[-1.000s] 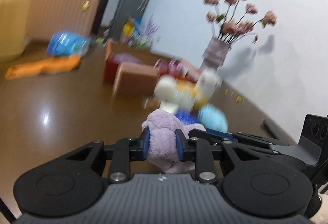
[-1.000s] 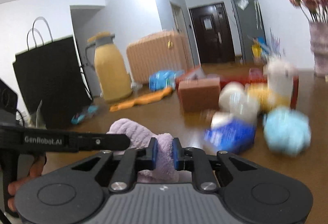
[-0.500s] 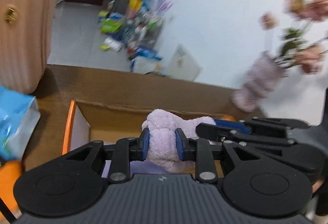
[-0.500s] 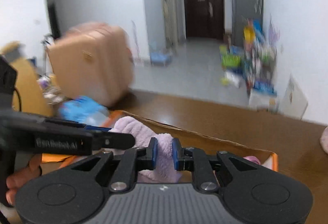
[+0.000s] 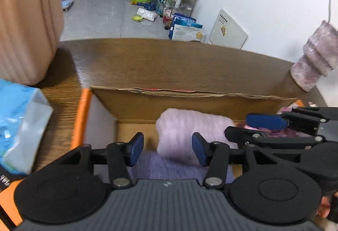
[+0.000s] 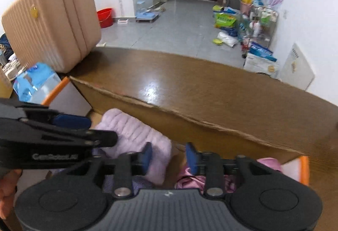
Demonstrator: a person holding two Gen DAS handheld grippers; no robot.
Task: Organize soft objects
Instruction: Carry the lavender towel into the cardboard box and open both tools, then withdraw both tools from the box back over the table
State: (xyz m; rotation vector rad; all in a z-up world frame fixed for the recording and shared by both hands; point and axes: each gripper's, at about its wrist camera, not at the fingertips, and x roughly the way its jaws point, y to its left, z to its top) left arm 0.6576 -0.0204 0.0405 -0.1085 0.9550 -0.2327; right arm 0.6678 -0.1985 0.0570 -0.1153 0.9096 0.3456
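Left gripper (image 5: 168, 147) jaws wide — nothing between the pads. Lilac towel (image 5: 190, 131) lies just ahead of it inside the box (image 5: 190, 102), resting on a darker purple cloth (image 5: 166, 167). Right gripper (image 6: 166, 158) also wide, grasping nothing; towel just left of its left pad, pink cloth (image 6: 190, 180) below — all in the box on the bench (image 6: 190, 85).
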